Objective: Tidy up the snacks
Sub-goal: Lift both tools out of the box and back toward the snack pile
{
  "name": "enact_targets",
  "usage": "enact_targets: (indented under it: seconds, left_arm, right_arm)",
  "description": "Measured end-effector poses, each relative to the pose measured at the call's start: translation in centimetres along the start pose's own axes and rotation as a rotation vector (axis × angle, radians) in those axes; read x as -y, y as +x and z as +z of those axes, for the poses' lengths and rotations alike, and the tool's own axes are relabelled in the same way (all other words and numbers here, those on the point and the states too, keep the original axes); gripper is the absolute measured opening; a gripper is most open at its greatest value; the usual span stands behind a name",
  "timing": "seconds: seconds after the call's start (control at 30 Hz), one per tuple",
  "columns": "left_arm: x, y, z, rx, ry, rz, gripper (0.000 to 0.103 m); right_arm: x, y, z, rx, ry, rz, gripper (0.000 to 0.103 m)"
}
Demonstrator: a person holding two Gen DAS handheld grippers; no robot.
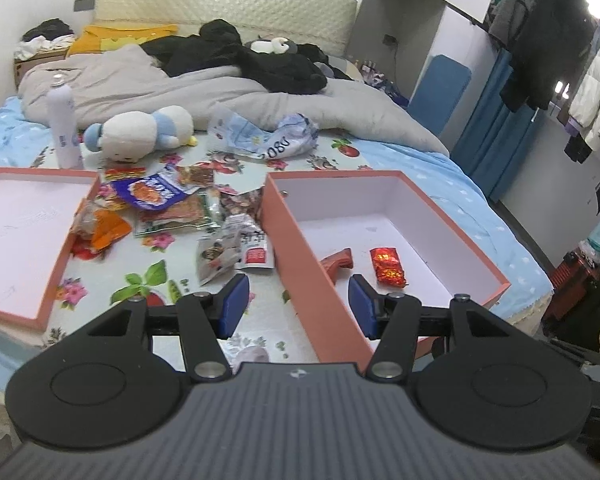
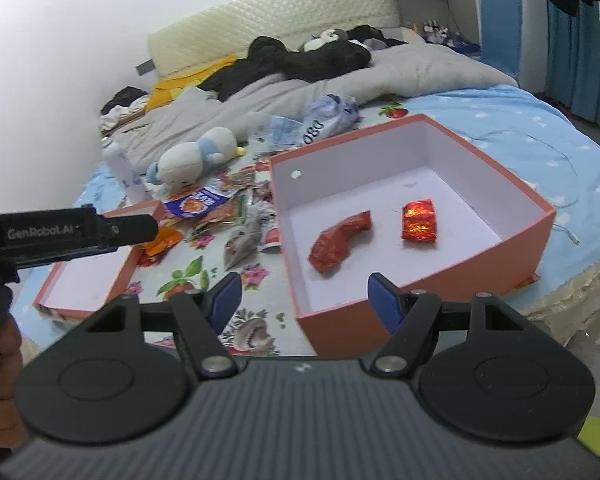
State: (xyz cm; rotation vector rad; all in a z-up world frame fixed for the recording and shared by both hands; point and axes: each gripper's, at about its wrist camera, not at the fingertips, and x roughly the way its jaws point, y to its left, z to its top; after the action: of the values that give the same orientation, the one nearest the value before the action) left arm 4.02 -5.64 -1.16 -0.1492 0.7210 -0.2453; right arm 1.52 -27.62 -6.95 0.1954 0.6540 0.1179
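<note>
Both claws are released and hold nothing: left gripper [image 1: 298, 306], right gripper [image 2: 306, 302]. Deep orange cardboard box [image 2: 540, 222] already holds 2 red foil snack packets [image 2: 419, 221]. Descend squarely onto 1 packet in the loose snack pile [image 1: 172, 208], probably the grey pouch [image 1: 216, 258], pinching its edge.

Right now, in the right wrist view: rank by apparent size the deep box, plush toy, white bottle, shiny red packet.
1. deep box
2. plush toy
3. white bottle, shiny red packet: look alike; the bottle sits farther back, so no ranking.
</note>
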Motion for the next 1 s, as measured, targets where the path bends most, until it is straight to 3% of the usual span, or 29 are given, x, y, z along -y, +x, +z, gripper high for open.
enact_targets:
  seconds: [0.43,0.57,1.0]
  left_arm:
    - [-3.9,-4.1,-4.6,0.055,-0.026,0.099,0.061]
    - [-5.8,-5.2,-6.0,0.076,-0.073,0.133,0.061]
    - [-11.2,-4.7,-7.7,0.035,-0.185,0.168,0.061]
  right_arm:
    - [-4.4,-0.7,-3.5,0.014,-0.120,0.122,0.072]
    - [-5.7,-0.1,-4.8,-0.031,-0.146,0.150,0.072]
    - [-8.2,1.4,-5.4,-0.043,-0.208,0.134,0.072]
